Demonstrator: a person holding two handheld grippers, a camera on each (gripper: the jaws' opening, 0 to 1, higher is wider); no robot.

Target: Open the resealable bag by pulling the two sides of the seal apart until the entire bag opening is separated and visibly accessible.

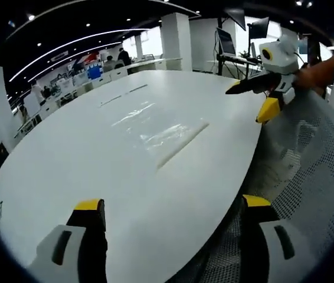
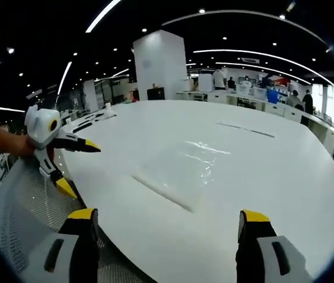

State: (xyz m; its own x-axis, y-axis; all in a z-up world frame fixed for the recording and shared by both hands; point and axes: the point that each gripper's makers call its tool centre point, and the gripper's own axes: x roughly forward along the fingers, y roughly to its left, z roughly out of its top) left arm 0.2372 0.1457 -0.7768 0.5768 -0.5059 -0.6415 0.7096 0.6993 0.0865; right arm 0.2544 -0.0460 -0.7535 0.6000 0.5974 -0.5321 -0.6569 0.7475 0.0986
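Both yellow-tipped grippers, my left gripper [image 1: 173, 206] and right gripper [image 2: 167, 218], stand wide and empty; the clear plastic resealable bag [image 2: 182, 171] lies flat on the white oval table [image 2: 285, 194], untouched. Next, I judge: reach its seal edge.

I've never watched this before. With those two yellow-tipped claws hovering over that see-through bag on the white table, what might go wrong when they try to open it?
The clear bag lies flat on the white table, so the open left gripper and right gripper may struggle to get under a single layer of the seal strip.

The bag looks light and slippery; it could slide across the table instead of opening.

Pinching both layers together would likely keep the seal shut.
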